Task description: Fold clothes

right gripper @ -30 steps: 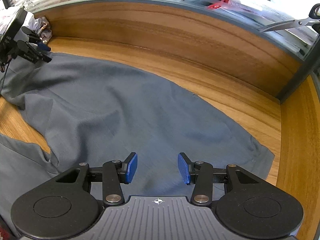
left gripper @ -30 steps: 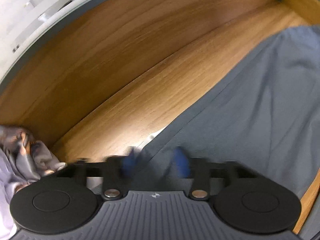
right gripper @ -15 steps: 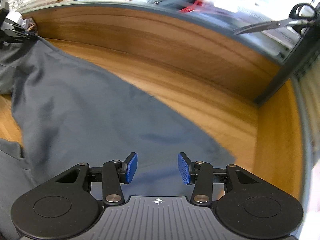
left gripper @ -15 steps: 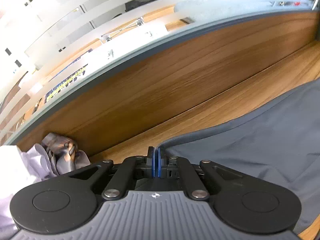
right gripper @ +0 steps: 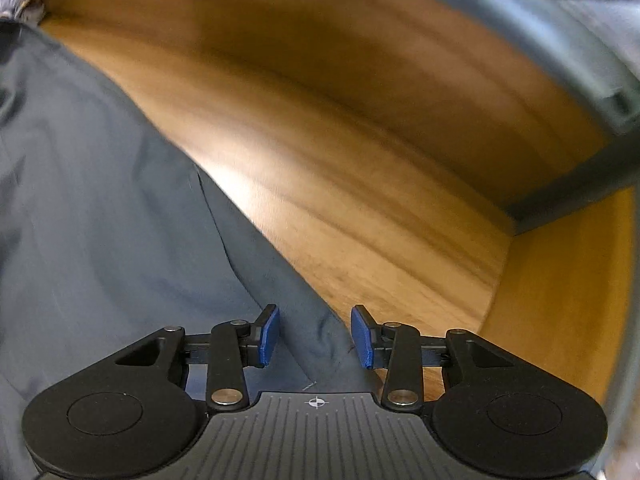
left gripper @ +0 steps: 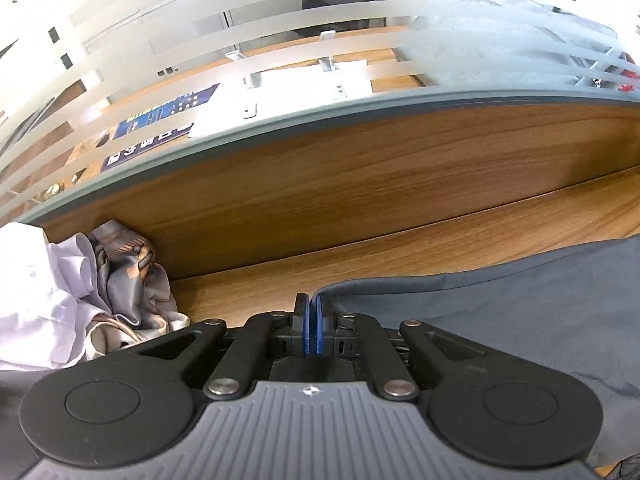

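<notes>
A dark grey garment [left gripper: 500, 312] lies spread on the wooden desk [left gripper: 400, 248]. My left gripper [left gripper: 310, 320] is shut on a corner of it and holds that corner slightly off the desk. In the right wrist view the same grey garment [right gripper: 100, 220] fills the left side, and its edge runs diagonally down to my right gripper [right gripper: 316, 336]. The right jaws are closing, with the garment's edge between the blue pads [right gripper: 268, 334], which stand apart from the cloth.
A crumpled pile of white clothing [left gripper: 48, 288] and a patterned scarf [left gripper: 128, 272] sit at the left against the wooden back panel [left gripper: 360, 168]. Frosted glass rises above it. A wooden side wall [right gripper: 560, 300] bounds the desk on the right.
The left gripper shut on the garment's corner and lifted it, rolling upward. The right gripper swept right to the garment's edge, dropped closer to the desk, and its jaws narrowed.
</notes>
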A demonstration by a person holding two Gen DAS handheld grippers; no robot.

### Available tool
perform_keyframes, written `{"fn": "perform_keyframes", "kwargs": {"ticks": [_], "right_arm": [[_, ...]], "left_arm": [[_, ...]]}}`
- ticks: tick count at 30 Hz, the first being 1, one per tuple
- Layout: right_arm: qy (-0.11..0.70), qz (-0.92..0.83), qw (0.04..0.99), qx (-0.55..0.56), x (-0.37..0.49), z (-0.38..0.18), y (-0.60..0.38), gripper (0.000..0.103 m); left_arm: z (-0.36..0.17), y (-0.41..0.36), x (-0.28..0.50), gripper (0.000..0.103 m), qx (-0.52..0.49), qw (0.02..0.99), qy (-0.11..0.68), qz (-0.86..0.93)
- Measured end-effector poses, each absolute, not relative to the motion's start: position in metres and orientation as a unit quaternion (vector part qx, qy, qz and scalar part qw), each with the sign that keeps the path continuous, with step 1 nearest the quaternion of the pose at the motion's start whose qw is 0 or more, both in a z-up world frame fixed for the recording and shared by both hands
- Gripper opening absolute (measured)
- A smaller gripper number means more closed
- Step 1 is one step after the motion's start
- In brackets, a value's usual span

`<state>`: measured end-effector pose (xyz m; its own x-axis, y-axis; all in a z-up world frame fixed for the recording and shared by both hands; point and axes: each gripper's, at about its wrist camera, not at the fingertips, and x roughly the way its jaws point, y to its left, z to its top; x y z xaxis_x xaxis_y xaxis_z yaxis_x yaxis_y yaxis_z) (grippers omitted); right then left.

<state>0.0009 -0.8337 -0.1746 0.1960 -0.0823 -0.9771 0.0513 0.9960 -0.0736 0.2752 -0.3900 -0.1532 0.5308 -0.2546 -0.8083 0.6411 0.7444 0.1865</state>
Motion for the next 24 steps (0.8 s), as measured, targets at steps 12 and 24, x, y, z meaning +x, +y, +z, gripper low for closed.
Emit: {"fn": "perform_keyframes", "kwargs": {"ticks": [12, 24], "right_arm": [[0.656, -0.001, 0.755, -0.001, 0.006, -0.185, -0.835, 0.009], [0.589, -0.092, 0.791, -0.136, -0.023, -0.117, -0.792, 0.005]], "left_arm": [[-0.156, -0.388, 0.265, 0.003, 0.247, 0.847, 0.396, -0.254], [-0.092, -0.379, 0.252, 0.003, 0.273, 0.876, 0.309, -0.251]]}}
